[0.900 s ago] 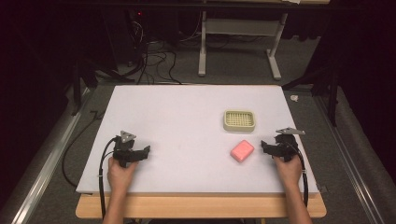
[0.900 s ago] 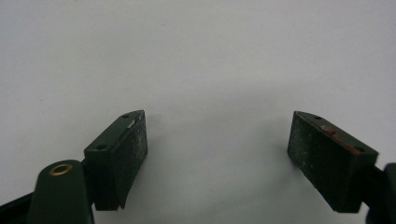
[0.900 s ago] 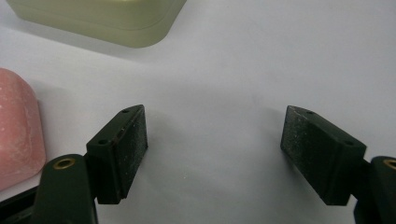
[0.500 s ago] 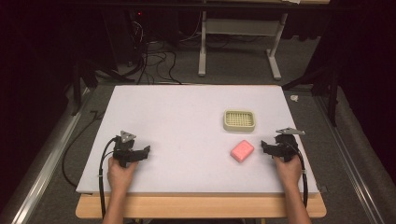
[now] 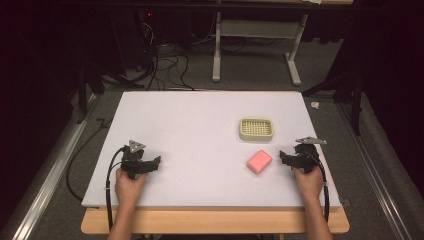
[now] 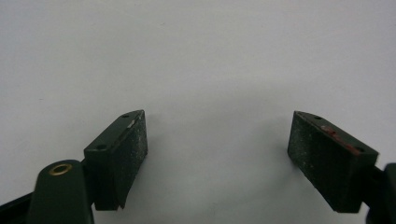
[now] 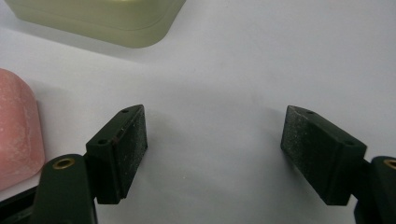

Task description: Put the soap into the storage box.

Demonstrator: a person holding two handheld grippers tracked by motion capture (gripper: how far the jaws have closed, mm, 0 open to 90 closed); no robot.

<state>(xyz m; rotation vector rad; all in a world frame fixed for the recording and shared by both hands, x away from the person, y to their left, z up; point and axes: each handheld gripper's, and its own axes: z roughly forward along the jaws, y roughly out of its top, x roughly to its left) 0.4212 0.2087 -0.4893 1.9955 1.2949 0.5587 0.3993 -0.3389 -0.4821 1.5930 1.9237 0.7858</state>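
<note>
Two grippers parked on the white table (image 5: 200,130), nothing picked up yet. From the high view, the pink soap bar (image 5: 259,161) lies flat, just in front of the cream soap dish (image 5: 256,129), and the right gripper (image 5: 286,159) sits near it on the right side with its jaws pointing at it. The left gripper (image 5: 155,162) is well apart from both, over on the other side.

Left gripper view: jaws spread wide, only bare table between them. I'd leave that one where it is.

Right gripper view: jaws spread wide too, empty. The soap bar (image 7: 16,128) is off to the outside of the left-hand jaw, not between the two, and the soap dish (image 7: 100,21) is farther ahead.

So my guess is the step in hand is lining up for the grab. If it were me, I'd swing the right gripper over until the bar is centred in the gap, come in low, and squeeze across the shorter sides. Soap looks slick and rounded, so a shallow pinch at an edge could pop it out.
</note>
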